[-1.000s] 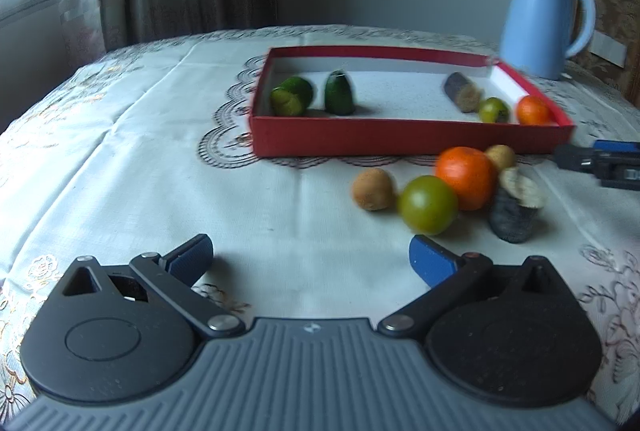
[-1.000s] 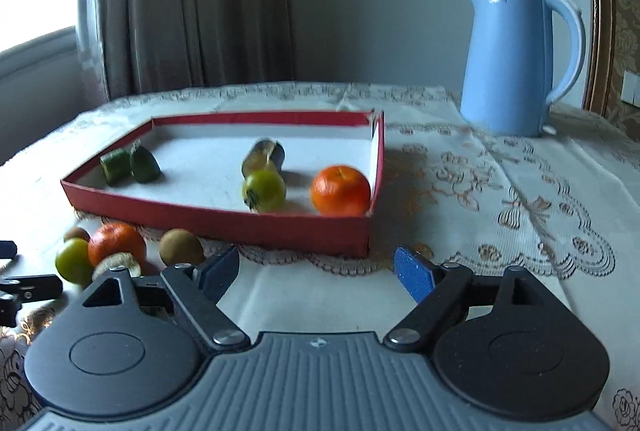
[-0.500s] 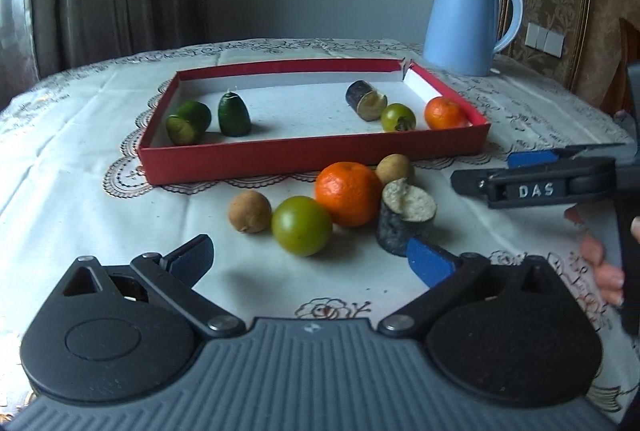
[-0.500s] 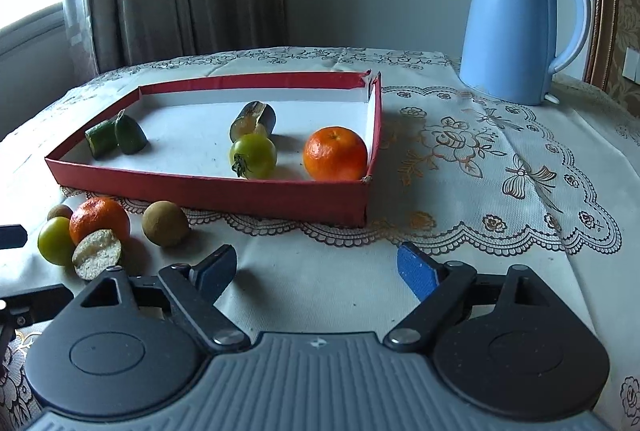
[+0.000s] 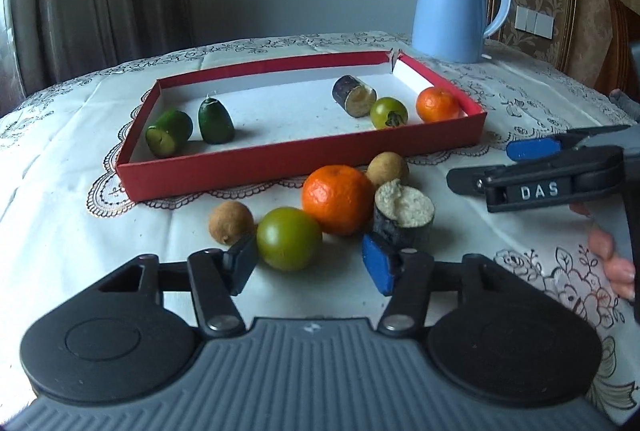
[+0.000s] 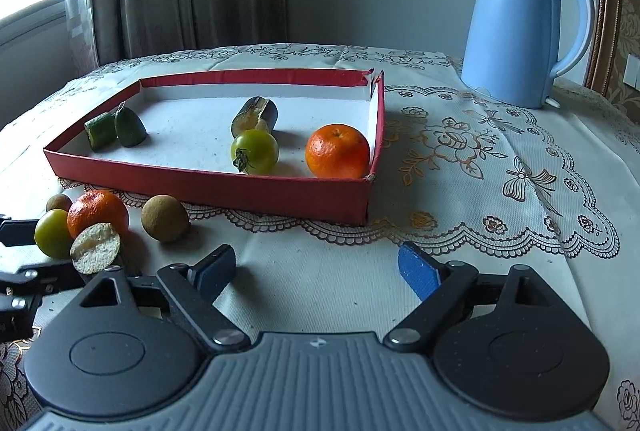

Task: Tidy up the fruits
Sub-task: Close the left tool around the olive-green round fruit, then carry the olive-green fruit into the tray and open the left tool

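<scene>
Table with lace-pattern cloth (image 6: 460, 167), blue kettle (image 6: 520, 35) at far right. Red tray (image 5: 280, 167) mid-table, white floor. Inside it: two green cucumber pieces (image 5: 188, 129) at left end, just beside each other; dark cut eggplant piece (image 5: 354, 97), green tomato (image 5: 388, 113) and orange (image 5: 437, 105) in a row at the right end, orange near the right wall.

Loose fruit cluster on cloth just near side of tray: orange (image 5: 338, 199), green tomato (image 5: 289, 238) touching it on the near left, dark eggplant chunk (image 5: 404, 217) with pale cut face up at right, brown round fruit (image 5: 231, 222) at left, second brown one (image 5: 387, 170) behind, close to the tray wall.

Left gripper (image 5: 312, 263) jaws wide, holding nothing, low over cloth, tips flanking the loose green tomato's near side.

Right gripper (image 6: 316, 271) jaws wide, holding nothing, over bare cloth right of cluster, near the tray's near right corner.
</scene>
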{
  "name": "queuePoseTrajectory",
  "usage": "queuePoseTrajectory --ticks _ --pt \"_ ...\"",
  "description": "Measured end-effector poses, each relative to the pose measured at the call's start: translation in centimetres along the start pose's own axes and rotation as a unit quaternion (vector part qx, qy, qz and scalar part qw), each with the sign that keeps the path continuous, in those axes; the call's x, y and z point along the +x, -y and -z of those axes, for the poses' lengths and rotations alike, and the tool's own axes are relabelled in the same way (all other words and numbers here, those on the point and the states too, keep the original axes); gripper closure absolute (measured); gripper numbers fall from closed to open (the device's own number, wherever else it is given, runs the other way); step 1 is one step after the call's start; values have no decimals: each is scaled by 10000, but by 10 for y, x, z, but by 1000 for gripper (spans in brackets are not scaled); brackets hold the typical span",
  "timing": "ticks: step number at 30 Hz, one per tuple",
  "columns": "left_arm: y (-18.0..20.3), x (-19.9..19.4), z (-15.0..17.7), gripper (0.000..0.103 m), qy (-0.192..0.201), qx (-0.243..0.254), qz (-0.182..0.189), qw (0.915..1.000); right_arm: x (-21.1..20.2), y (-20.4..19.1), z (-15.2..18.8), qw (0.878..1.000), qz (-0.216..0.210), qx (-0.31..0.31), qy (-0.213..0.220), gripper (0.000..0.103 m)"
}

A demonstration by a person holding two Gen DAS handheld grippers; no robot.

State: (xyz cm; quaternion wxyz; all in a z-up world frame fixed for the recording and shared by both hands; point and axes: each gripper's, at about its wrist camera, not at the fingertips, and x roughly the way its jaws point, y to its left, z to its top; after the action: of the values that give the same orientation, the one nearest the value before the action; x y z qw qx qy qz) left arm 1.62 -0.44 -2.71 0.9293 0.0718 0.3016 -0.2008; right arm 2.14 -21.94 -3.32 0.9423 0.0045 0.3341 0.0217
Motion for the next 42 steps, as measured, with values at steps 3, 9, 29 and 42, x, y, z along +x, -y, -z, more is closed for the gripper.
queuePoseTrajectory --ticks 3,9,29,42 --pt "-2 2 0 52 23 -14 8 10000 0 0 0 10000 5 -19 -6 13" --pt "-5 0 1 73 84 29 -46 9999 1 -1 0 10000 -20 -58 -27 10" --pt "-19 -19 12 73 141 -385 127 9991 2 -2 0 10000 -26 -64 -35 8" --pt "-39 -40 -10 73 542 -651 25 9964 2 -2 0 10000 -29 -68 -40 7"
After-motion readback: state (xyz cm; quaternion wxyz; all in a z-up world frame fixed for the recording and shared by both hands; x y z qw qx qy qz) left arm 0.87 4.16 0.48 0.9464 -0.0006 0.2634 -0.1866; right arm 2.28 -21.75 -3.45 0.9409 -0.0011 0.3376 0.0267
